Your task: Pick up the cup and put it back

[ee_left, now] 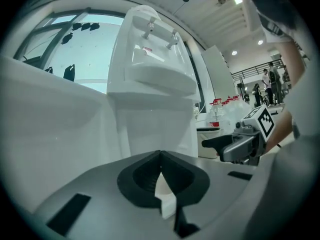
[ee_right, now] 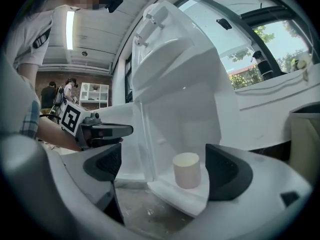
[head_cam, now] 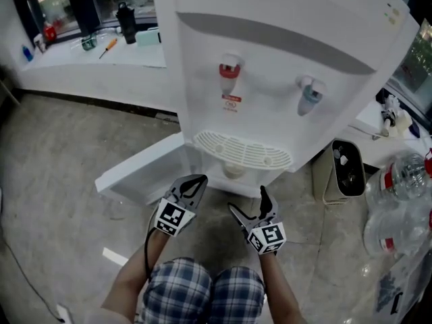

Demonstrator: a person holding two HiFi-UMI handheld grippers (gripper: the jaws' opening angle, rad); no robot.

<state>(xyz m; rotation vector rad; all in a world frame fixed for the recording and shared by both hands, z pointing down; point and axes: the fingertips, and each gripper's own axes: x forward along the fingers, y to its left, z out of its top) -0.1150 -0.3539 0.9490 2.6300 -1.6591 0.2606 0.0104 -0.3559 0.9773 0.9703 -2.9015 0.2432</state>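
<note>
Glossy white plastic dispenser, matt cream cup

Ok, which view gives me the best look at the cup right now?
The right gripper view: the cup stands upright and whole on the low ledge of the water dispenser, ahead of the open right gripper. The head view catches only a sliver of it under the drip tray. The left gripper view does not show it.

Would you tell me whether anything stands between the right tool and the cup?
Nothing visible does: the small cream cup stands on the white dispenser's ledge, in clear sight between the right tool's open jaws.
</note>
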